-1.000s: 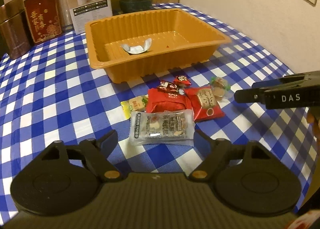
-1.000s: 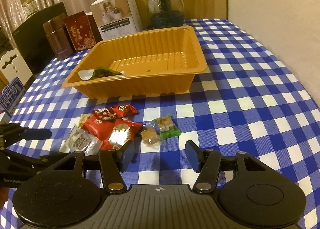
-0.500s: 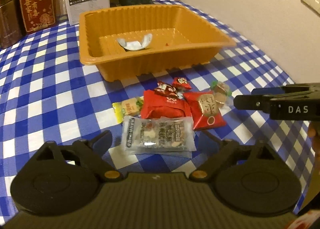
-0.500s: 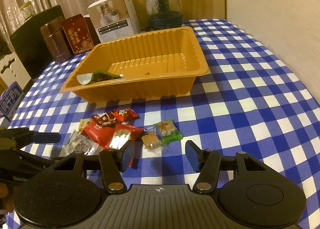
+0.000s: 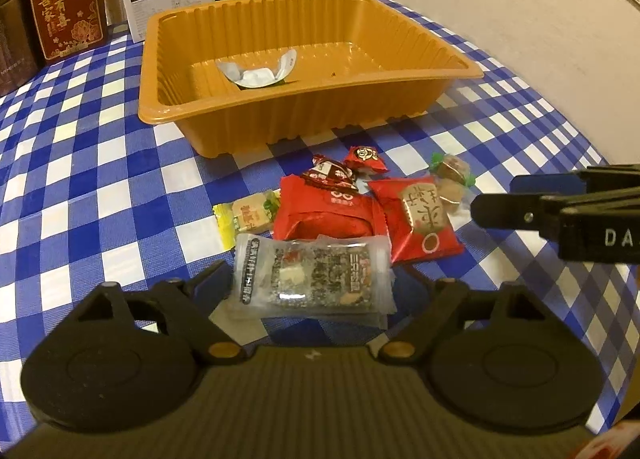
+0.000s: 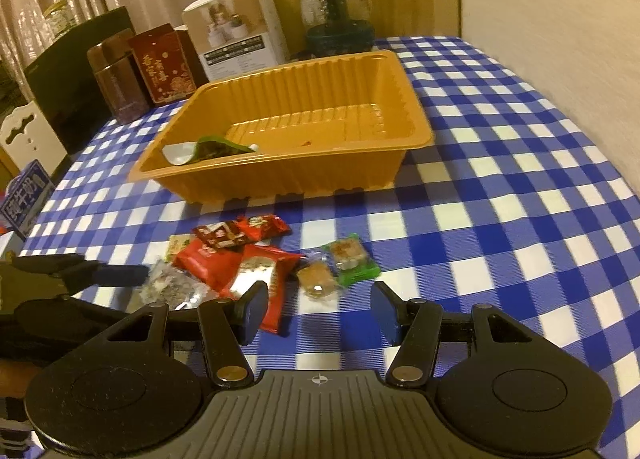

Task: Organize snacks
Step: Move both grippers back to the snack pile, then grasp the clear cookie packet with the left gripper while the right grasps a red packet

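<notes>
The left gripper (image 5: 310, 285) hangs with its jaws spread wide on either side of the clear plastic packet of dark nut brittle (image 5: 312, 279), gripping nothing yet, while the right gripper (image 6: 320, 309) is likewise wide open and empty, poised just short of the small clear-wrapped brown sweet (image 6: 317, 279) and the green-wrapped one (image 6: 351, 261). The snacks lie in a loose heap on the blue-and-white checked tablecloth (image 5: 100, 179) just in front of the ribbed orange plastic tray (image 5: 304, 59), which holds one silvery wrapper (image 5: 256, 73). This looks like the reach-to-grasp step: the left jaws need to close squarely on the packet, then lift it over the tray's near wall.
</notes>
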